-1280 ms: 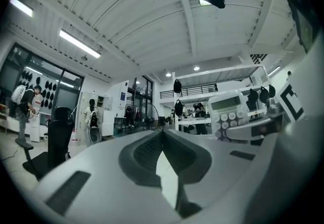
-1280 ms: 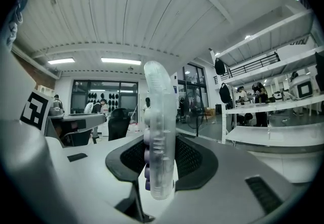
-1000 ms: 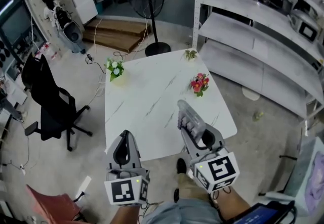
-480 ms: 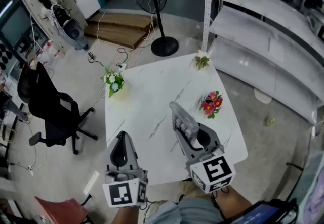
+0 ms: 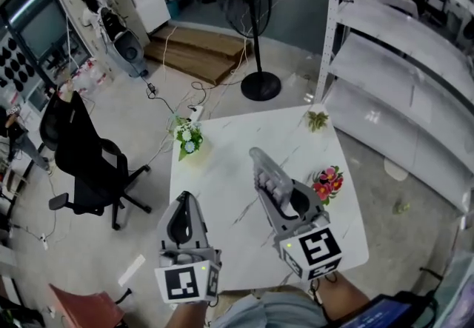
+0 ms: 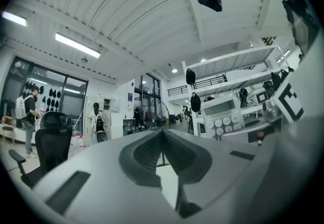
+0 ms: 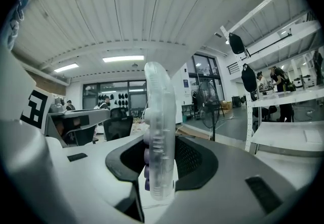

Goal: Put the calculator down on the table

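A pale, translucent calculator point(image 5: 268, 176) with round buttons stands on edge in my right gripper point(image 5: 280, 193), which is shut on its lower end. In the right gripper view the calculator point(image 7: 159, 137) rises between the jaws, its buttons facing left. It hangs above the white marble table point(image 5: 229, 245), over the middle. My left gripper point(image 5: 183, 219) hovers over the table's near left edge, shut with nothing between its jaws; in its own view the left gripper point(image 6: 163, 142) shows its pads together, and the calculator point(image 6: 225, 115) appears off to the right.
On the table stand a white flower pot point(image 5: 188, 137) at the far left, a red flower pot point(image 5: 326, 182) at the right and a small plant point(image 5: 317, 119) at the far corner. A black office chair point(image 5: 85, 160) is left, a standing fan point(image 5: 255, 23) beyond, white shelving point(image 5: 404, 60) right.
Both grippers have moved forward over the table with the calculator still held; the table and flowers have slid nearer and rightward in the head view.
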